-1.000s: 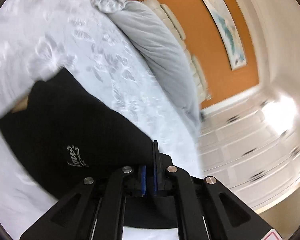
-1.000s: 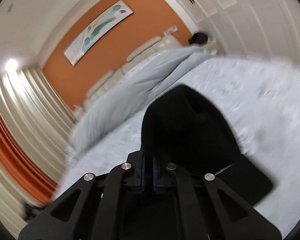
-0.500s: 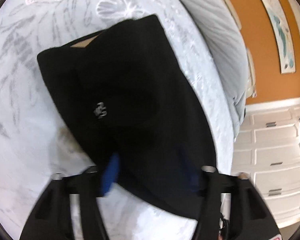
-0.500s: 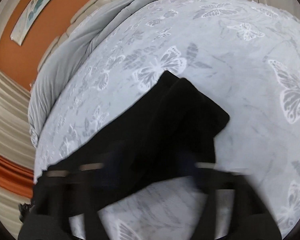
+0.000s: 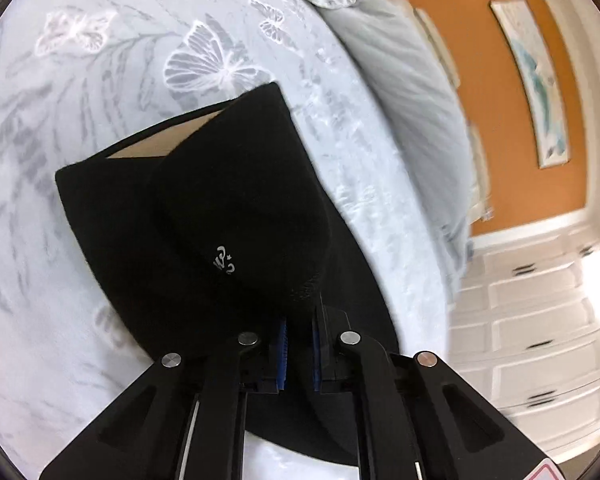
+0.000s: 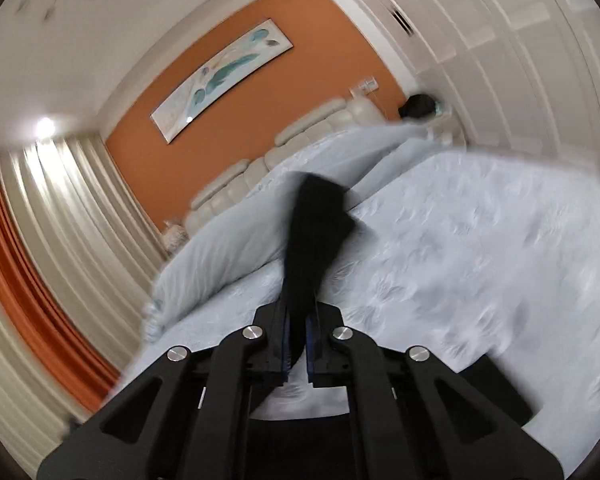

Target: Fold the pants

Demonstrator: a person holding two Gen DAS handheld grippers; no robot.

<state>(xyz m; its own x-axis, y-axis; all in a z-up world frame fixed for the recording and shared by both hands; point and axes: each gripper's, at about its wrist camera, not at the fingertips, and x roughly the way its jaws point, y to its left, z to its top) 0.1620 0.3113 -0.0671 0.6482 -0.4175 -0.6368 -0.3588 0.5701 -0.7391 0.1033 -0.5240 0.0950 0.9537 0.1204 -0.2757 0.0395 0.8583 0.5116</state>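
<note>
The black pants point(image 5: 204, 216) lie partly folded on the bed, with a small white logo and a tan inner waistband showing at the far edge. My left gripper point(image 5: 299, 344) is shut on the near edge of the pants, the cloth pinched between its blue pads. In the right wrist view my right gripper point(image 6: 298, 344) is shut on a narrow bunch of the black pants point(image 6: 312, 232), which stands up from the jaws, lifted off the bed and blurred.
The bed has a pale bedspread point(image 5: 80, 60) with butterfly prints and a grey duvet point(image 5: 412, 92) bunched at the headboard end. An orange wall with a painting point(image 6: 220, 76), white wardrobes point(image 5: 540, 340) and striped curtains point(image 6: 40, 260) surround the bed.
Half a second ago both grippers were open over the pants lying on the bed. Now both have shut on the cloth, and the right one has lifted its part.
</note>
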